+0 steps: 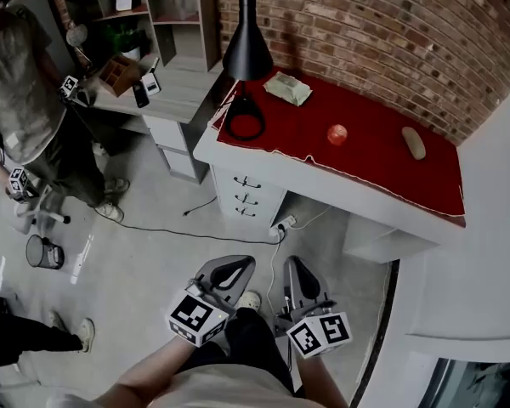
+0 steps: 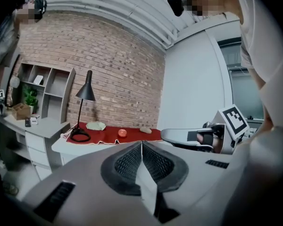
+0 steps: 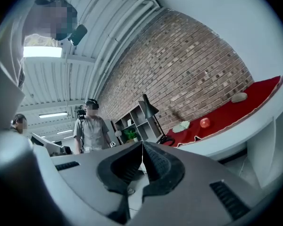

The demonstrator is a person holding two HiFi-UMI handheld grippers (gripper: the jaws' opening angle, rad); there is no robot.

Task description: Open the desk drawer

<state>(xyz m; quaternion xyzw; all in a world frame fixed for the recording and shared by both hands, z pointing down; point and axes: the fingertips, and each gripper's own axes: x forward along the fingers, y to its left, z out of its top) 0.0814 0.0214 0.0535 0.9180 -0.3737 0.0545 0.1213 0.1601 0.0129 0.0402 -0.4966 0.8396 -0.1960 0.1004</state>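
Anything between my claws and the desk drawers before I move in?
Nothing tall. Between the left claw, the right claw and the white desk's stack of three drawers lies grey floor, crossed by a thin black cable near the drawers.

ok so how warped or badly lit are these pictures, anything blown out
Head view: wide-angle bend, the brick wall curves around the desk; light is dim but even. Left gripper view: black corners frame a round image, and the white wall bows. Right gripper view: the strongest bend, and the ceiling light is blown out to plain white.
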